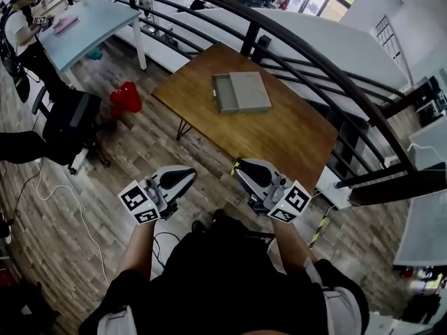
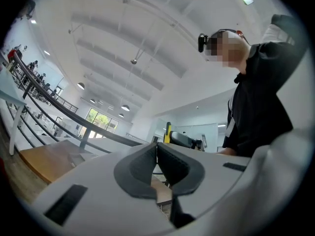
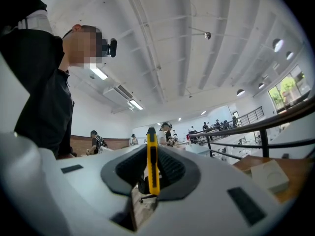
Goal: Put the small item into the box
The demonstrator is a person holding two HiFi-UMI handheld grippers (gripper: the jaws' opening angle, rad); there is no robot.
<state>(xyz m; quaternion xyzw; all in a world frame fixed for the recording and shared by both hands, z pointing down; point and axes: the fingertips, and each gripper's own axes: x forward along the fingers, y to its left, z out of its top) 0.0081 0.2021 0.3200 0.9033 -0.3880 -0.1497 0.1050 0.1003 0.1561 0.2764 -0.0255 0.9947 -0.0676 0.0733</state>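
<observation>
We are gripping the yellow knife (image 3: 152, 163) in the right gripper (image 3: 151, 167). The jaws are pressing on it from both sides, and it is standing upright between the dark pads (image 3: 172, 170). The right gripper view is showing this plainly, while the head view is giving us only a sliver of yellow at the tip of that gripper (image 1: 239, 167). The knife is sitting off the table (image 1: 293, 135), just short of its near edge, and well apart from the box (image 1: 242, 91).

The box is lying flat on the far half of the table, and its end towards the far-left corner of the table is looking pulled open like a drawer. The right gripper view is catching the box (image 3: 268, 175) low at its right edge but is not showing that open end.

We are holding the left gripper (image 2: 157, 151) beside the right one, also short of the table's near edge (image 1: 187, 175). Its own view is showing the pads meeting at their tips with nothing between them.

A black railing (image 1: 314, 54) is curving along the table's far side and right side. Left of the table, a red thing (image 1: 126, 98) and a black chair (image 1: 70, 121) are sitting on the wooden floor. Beyond them another person (image 1: 21, 19) is standing at a pale blue desk (image 1: 94, 19). Nothing is lying on the table between its near edge and the box.
</observation>
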